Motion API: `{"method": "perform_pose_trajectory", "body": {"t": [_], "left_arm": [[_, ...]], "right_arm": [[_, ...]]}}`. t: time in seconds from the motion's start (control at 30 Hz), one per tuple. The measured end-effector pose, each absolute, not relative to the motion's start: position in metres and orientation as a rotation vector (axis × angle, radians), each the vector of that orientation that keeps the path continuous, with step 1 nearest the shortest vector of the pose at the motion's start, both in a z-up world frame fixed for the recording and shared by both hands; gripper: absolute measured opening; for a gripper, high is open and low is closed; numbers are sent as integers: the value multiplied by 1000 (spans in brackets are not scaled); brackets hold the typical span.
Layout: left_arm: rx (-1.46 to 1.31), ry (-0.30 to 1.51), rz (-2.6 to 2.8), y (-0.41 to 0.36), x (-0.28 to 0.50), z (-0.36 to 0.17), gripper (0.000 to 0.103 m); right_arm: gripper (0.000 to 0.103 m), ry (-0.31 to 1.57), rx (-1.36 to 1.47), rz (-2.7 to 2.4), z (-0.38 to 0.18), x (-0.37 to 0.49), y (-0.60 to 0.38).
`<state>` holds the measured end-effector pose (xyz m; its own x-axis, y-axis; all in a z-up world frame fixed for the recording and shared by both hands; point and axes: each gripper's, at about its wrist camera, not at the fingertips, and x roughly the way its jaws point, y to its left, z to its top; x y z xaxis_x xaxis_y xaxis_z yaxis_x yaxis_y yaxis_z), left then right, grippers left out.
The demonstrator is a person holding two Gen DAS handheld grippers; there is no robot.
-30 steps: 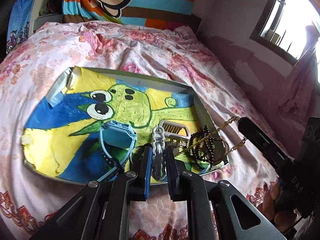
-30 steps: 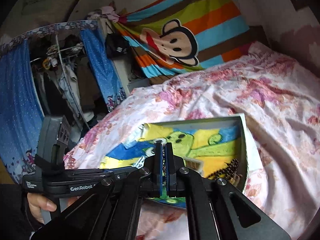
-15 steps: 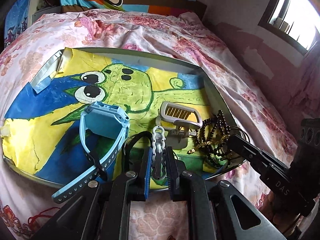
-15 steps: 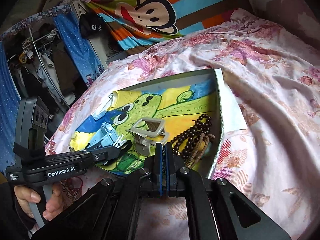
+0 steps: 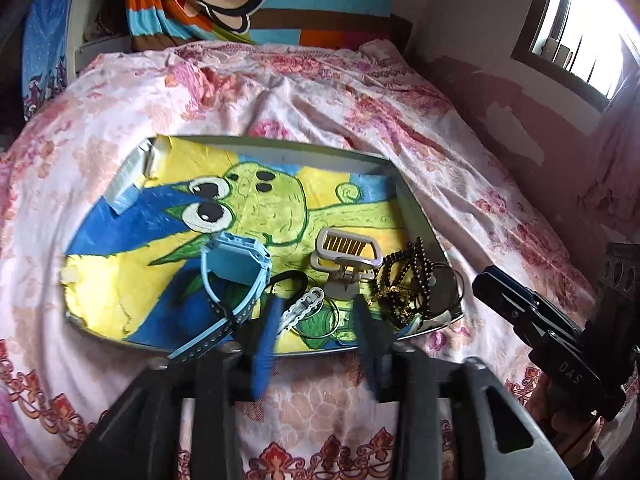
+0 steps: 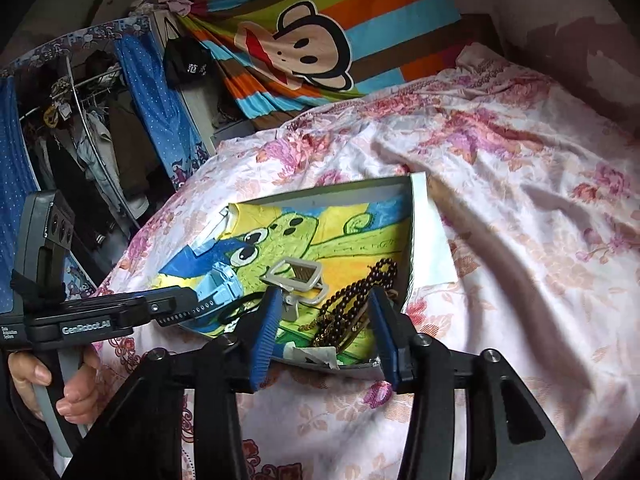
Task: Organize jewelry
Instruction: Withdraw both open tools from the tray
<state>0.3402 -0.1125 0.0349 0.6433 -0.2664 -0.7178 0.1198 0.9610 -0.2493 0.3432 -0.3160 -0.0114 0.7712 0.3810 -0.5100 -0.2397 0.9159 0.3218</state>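
Lying in the tray (image 5: pixel 416 208): watch (image 5: pixel 236 260), clip (image 5: pixel 346 248), beads (image 5: pixel 404 280); both grippers wide apart, empty.

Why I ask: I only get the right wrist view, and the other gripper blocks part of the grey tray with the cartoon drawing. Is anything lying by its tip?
Observer: Yes. A white chain-link bracelet lies on the drawing between the open fingers of the left gripper, not gripped.
Operator: And the blue watch next to it, is it fully inside?
Observer: Not quite. The light-blue square smartwatch sits inside the grey tray, but one strap end reaches over the near rim onto the floral bedding.
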Motion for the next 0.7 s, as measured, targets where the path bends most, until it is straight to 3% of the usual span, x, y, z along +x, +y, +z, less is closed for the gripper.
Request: {"method": "perform_pose_trajectory", "body": {"t": [0.03, 0.07, 0.33, 0.47, 0.7], "left_arm": [[-190, 829, -212, -110, 336, 40, 69], [-202, 801, -197, -107, 328, 47, 81], [-220, 682, -152, -86, 279, 92, 94], [-237, 599, -126, -74, 246, 111, 103], [-226, 502, -125, -57, 191, 121, 103]], "right_arm": [[55, 591, 236, 333, -6, 339, -316], [61, 576, 224, 324, 1, 334, -317], [85, 455, 142, 272, 61, 283, -310], [101, 380, 139, 269, 86, 247, -306], [102, 276, 93, 282, 104, 182, -281]]}}
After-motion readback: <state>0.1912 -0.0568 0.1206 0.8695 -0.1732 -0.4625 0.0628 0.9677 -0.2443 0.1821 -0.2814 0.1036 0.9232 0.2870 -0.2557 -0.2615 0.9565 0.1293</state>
